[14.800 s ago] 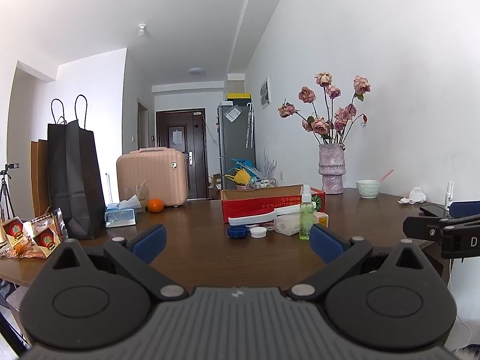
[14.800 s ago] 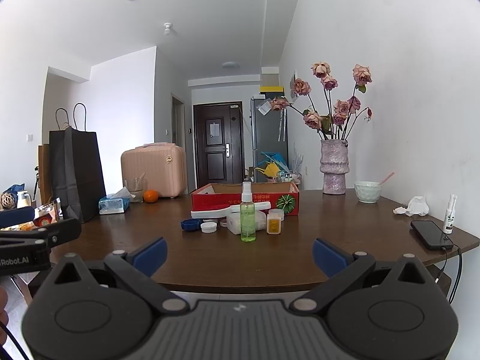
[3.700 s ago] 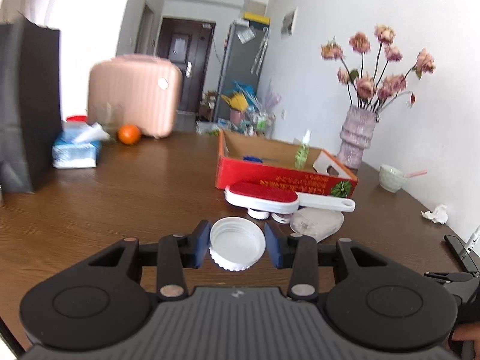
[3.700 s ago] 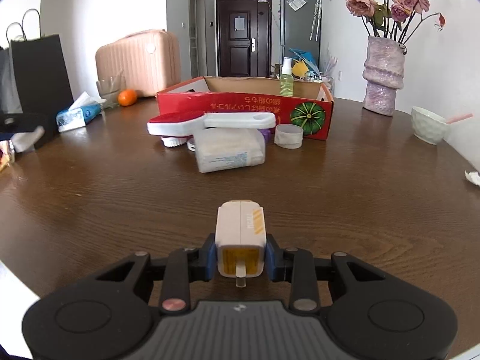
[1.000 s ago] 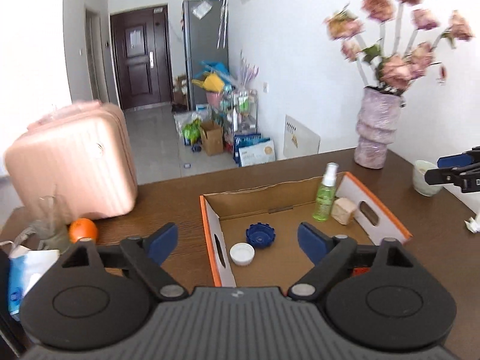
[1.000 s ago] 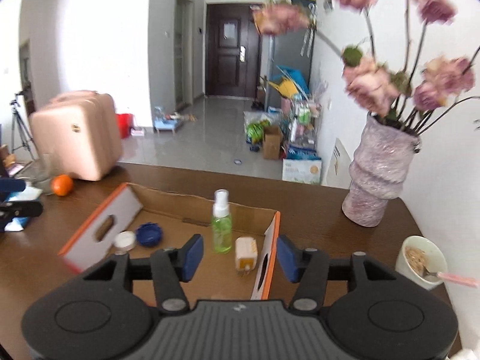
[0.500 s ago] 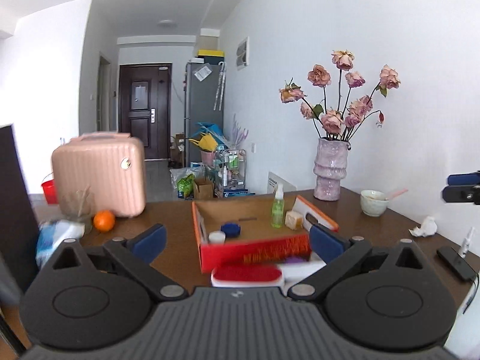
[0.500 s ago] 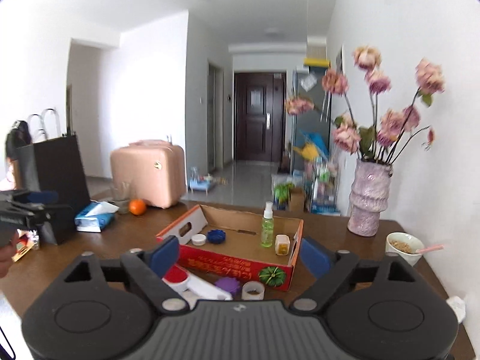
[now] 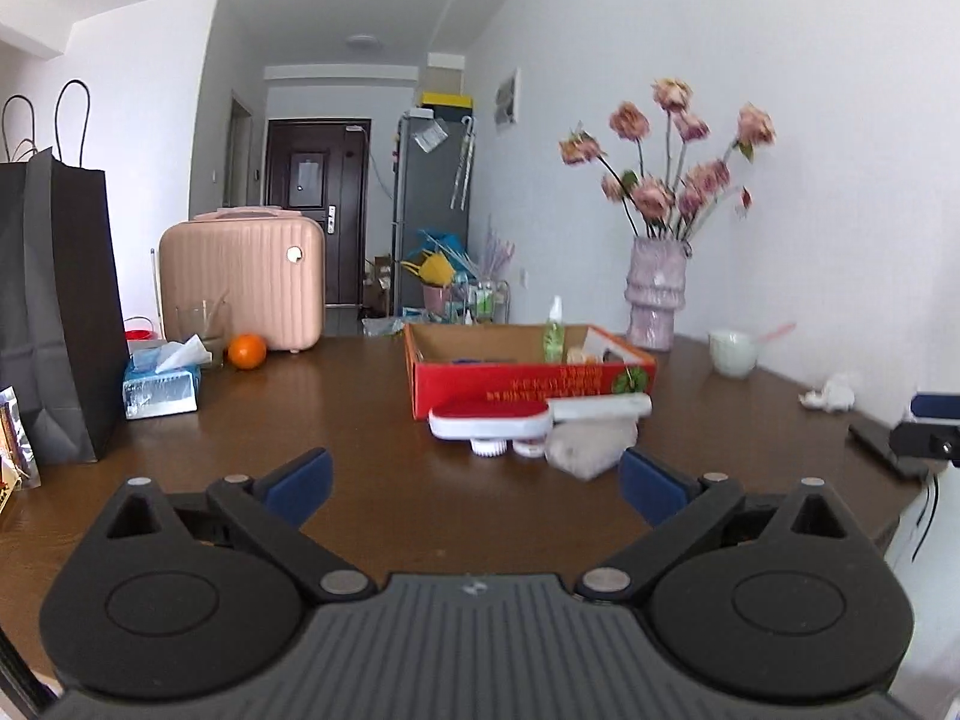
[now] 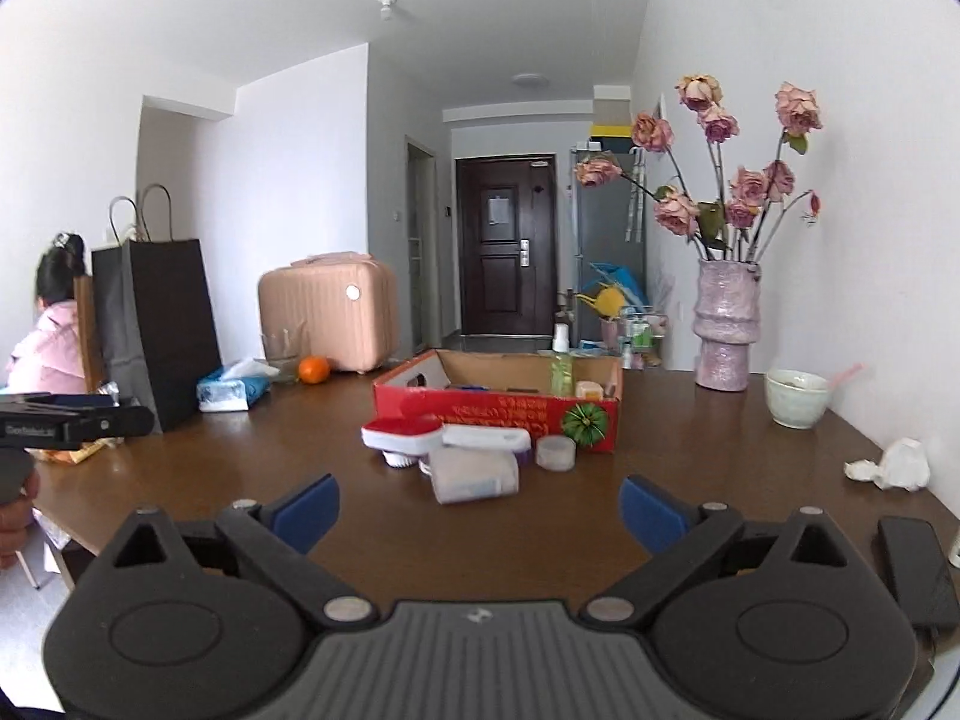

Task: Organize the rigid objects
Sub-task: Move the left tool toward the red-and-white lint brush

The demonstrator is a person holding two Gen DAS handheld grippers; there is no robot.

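Observation:
A red cardboard box [image 9: 531, 381] [image 10: 498, 405] stands mid-table and holds a green spray bottle [image 9: 553, 339] [image 10: 562, 369], a small yellow-white box [image 10: 588, 389] and a blue cap. In front of it lie a red-and-white brush [image 9: 492, 420] [image 10: 402, 435], a white packet [image 9: 591, 444] [image 10: 474, 476], a small round white lid [image 9: 491, 447] and a clear round tub [image 10: 555, 452]. My left gripper [image 9: 474, 483] is open and empty, back from the pile. My right gripper [image 10: 480, 507] is open and empty, also back from it.
On the brown table [image 9: 336, 420]: a black paper bag [image 9: 54, 312], a tissue pack [image 9: 159, 381], an orange [image 9: 246, 351], a pink case [image 9: 243, 282], a vase of roses [image 10: 726, 324], a bowl [image 10: 795, 399], crumpled tissue [image 10: 894, 465], a phone [image 10: 915, 564].
Both grippers have pulled back and lowered from above the box to near the table's front edge. Earlier they held a white lid and the small box; both are now empty.

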